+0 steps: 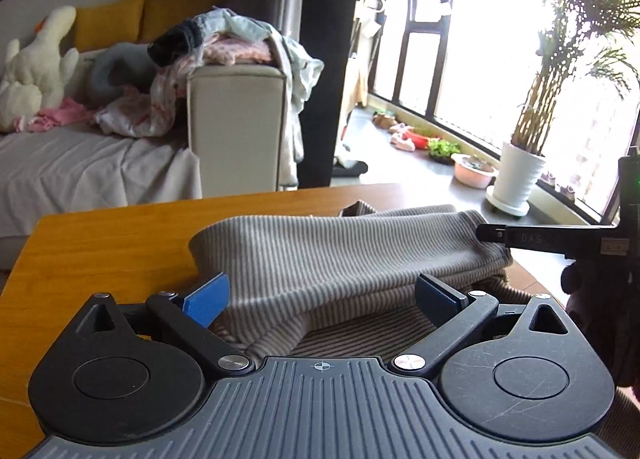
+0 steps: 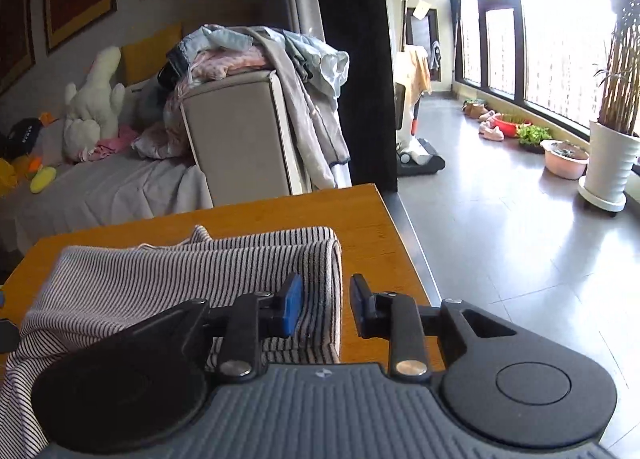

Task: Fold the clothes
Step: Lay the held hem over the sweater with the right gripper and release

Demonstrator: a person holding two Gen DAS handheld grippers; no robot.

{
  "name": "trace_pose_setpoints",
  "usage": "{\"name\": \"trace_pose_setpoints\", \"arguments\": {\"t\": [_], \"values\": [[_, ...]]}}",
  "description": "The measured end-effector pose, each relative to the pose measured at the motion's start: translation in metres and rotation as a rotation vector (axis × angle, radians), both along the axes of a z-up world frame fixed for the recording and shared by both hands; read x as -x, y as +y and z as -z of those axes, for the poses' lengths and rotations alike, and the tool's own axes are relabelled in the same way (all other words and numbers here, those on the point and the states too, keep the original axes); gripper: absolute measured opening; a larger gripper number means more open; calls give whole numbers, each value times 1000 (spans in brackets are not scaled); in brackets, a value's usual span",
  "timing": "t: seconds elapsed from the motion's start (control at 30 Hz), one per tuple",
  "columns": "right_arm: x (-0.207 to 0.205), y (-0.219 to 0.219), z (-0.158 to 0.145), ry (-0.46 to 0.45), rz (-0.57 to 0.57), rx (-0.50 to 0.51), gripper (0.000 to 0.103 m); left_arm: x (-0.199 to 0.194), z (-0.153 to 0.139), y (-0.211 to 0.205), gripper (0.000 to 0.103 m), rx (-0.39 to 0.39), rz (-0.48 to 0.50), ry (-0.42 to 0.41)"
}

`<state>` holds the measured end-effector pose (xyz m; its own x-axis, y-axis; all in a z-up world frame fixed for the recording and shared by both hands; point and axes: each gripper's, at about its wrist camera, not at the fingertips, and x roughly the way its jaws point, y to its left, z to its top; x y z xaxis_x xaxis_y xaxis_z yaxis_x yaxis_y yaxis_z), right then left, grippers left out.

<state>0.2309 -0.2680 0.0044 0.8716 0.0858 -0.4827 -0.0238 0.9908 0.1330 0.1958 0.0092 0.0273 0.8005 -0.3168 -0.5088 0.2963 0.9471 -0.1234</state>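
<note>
Striped garment lies folded, seemingly lengthwise across the table; both grippers gape, gripping nothing.

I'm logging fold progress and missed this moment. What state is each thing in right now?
Striped garment: partly folded, doubled over, lying on the wooden table.
Left gripper: open wide, fabric between the fingers, not pinched.
Right gripper: open, jaws apart at the garment's folded edge, gripping nothing.
Clothes pile: unfolded, heaped on the sofa arm.
</note>
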Motion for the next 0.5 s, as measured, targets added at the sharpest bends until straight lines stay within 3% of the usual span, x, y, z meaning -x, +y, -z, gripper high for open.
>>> {"name": "trace_pose_setpoints", "arguments": {"t": [0.1, 0.13, 0.17, 0.27, 0.37, 0.5], "values": [[16, 7, -5, -62, -73, -73, 44, -15, 21, -9, 102, -10, -25, 18], [17, 11, -2, -45, -111, -105, 56, -18, 28, -10, 102, -27, -40, 14], [15, 14, 4, -21, -128, -115, 60, -20, 35, -11, 102, -48, -57, 8], [5, 23, 25, 36, -132, -101, 61, -24, 38, -5, 103, -68, -81, 30], [-7, 24, 26, 51, -147, -157, 69, -24, 39, 5, 103, -95, -117, 54], [-9, 42, 27, 50, -186, -108, 75, -29, 43, 37, 103, 3, -218, 138]]}}
